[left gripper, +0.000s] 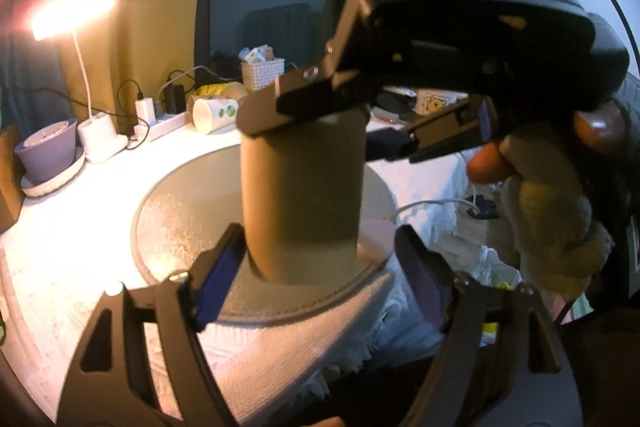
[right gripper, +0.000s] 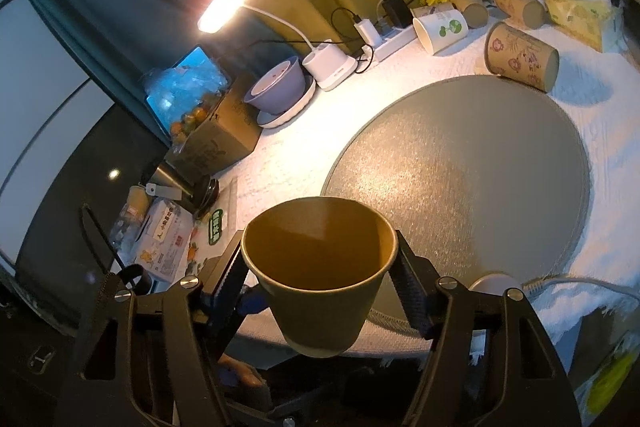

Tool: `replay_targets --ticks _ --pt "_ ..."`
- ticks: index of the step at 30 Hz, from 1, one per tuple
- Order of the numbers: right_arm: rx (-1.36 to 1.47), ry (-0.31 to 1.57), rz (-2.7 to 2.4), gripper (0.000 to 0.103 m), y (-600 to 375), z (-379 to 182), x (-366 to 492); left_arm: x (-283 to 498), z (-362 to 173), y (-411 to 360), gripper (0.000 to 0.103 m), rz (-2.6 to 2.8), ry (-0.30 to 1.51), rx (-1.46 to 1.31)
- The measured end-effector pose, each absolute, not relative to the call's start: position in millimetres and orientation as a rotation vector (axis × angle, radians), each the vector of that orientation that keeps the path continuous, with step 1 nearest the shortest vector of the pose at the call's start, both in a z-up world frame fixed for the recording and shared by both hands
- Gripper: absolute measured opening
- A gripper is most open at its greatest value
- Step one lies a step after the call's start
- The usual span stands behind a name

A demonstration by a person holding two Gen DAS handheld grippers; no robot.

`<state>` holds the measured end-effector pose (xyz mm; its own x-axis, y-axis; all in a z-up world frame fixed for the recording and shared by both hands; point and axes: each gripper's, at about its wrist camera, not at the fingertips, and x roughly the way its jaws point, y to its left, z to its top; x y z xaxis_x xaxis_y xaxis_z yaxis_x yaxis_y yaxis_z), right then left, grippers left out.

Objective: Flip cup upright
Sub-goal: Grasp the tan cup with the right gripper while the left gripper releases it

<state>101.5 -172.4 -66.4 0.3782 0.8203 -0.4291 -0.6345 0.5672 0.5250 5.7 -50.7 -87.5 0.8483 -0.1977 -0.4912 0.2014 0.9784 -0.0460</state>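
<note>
My right gripper [right gripper: 320, 267] is clamped from both sides on what it holds, gloved hand [left gripper: 548, 203] around its handle, while my left gripper [left gripper: 316, 283] hangs below with fingers spread, touching nothing.

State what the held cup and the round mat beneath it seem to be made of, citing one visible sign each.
Cup: probably paper, matte brown; thin rolled rim and a plain tapered wall.
Round mat: possibly faux leather or textured plastic, grey; grainy sheen under the lamp and what looks like a stitched edge.

At frame centre the right claw [left gripper: 384, 131] grips the upright brown cup [left gripper: 302, 191] near its rim (left claw [left gripper: 316, 279] open below).
</note>
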Motion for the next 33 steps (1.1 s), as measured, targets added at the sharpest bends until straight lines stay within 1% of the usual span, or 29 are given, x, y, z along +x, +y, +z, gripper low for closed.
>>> replay_targets --ticks 8,17,33 --pt "0.224 0.671 0.897 0.072 -163 -59 111 13 -92 -37 0.078 -0.189 0.544 -0.054" --pt "0.152 0.591 0.812 0.071 -159 -53 126 35 -100 -3 0.078 -0.113 0.623 -0.156" --pt "-0.031 0.525 0.651 0.071 -143 -67 179 90 -112 50 0.078 0.002 0.728 -0.306"
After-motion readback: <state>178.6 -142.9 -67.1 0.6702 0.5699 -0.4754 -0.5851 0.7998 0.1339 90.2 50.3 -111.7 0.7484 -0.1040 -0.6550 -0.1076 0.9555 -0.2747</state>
